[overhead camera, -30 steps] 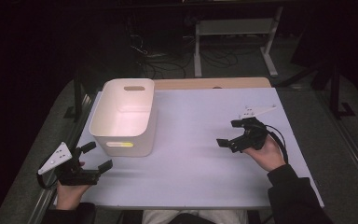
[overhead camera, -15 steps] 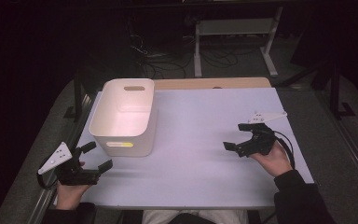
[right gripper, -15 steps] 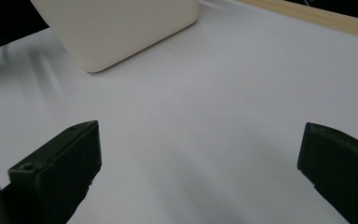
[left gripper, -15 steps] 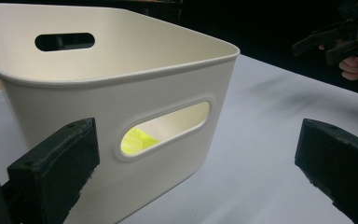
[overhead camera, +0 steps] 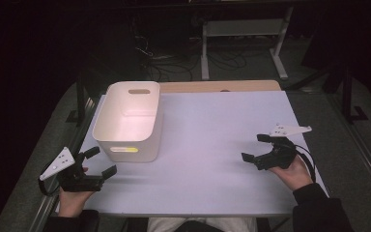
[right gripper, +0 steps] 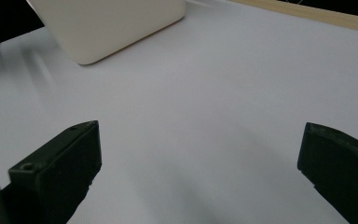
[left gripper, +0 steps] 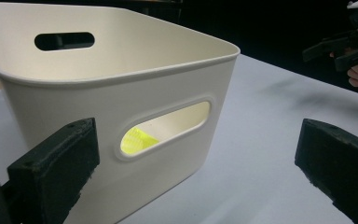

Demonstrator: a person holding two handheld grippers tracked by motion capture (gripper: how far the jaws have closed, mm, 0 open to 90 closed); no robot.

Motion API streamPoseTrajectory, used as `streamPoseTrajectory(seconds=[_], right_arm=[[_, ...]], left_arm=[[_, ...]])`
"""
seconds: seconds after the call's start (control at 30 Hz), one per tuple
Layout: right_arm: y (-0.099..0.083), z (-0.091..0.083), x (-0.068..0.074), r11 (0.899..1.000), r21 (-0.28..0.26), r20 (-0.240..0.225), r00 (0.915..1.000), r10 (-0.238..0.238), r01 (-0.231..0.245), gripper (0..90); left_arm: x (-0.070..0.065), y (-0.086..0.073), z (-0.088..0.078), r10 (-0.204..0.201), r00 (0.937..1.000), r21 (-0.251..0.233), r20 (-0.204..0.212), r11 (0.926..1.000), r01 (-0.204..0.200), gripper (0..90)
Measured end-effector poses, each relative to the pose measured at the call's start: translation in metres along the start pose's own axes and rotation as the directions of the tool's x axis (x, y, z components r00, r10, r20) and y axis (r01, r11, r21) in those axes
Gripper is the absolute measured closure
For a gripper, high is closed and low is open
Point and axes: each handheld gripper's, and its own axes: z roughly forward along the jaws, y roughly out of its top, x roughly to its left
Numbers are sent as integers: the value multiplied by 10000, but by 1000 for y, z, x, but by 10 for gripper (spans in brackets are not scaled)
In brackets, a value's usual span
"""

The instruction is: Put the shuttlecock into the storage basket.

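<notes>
White bin (overhead camera: 130, 121): upright on pale table (overhead camera: 212, 145), near its far left corner, slot handles in end walls; yellow item (left gripper: 137, 139) inside, glimpsed through near slot. Left gripper (overhead camera: 101, 162): just beside bin's near left corner, apart from it, jaws spread wide, empty. Right gripper (overhead camera: 256, 147): well apart to bin's right, jaws spread wide, empty, facing bin.

High view looking down from above, gripper views low, close, sharing the white bin (overhead camera: 130, 121).
</notes>
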Motion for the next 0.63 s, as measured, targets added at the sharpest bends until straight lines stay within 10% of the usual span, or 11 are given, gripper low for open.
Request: streamPoseTrajectory(seconds=[0.63], right_arm=[[-29, -18, 1, 9998, -195, 432, 9990, -65, 73, 0]], left_arm=[[0, 0, -1, -63, 10000, 3, 31, 10000, 63, 0]])
